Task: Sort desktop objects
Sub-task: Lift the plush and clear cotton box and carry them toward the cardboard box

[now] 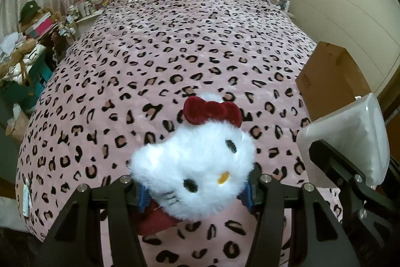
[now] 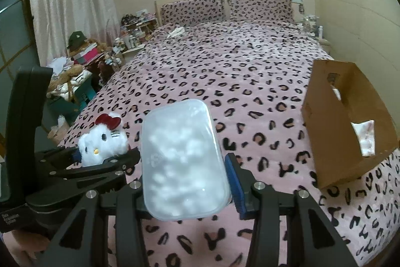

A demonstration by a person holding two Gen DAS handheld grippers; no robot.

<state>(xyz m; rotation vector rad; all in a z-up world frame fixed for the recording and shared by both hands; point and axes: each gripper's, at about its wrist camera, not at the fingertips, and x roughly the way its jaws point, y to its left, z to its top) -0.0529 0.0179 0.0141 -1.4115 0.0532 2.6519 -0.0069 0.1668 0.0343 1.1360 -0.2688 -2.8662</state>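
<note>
— Plush cat (image 1: 197,167), where is it?

— Clamped between the blue pads of the left hand-held gripper (image 1: 195,194), at 6 o'clock in the left wrist view. The face is tilted, the red bow (image 1: 212,111) points toward 12, and it is held above the bed (image 1: 175,46).

— And the other hand?

— The right hand-held gripper (image 2: 187,189) is closed on a frosted plastic container (image 2: 182,159) holding white fluffy pieces. The container sticks forward and up out of the jaws, lid side facing the camera.

— How do the two sit?

— Side by side, both pointing toward the headboard. From the right wrist view the left one lies at 9 o'clock, its fingers level; from the left wrist view the container shows at 3 o'clock.

— Farther out?

— A cardboard box (image 2: 350,121) stands open on the bed's edge at 3 o'clock, with a white and pinkish thing inside. Two leopard-print pillows (image 2: 225,8) lie at 12, against the headboard.
</note>
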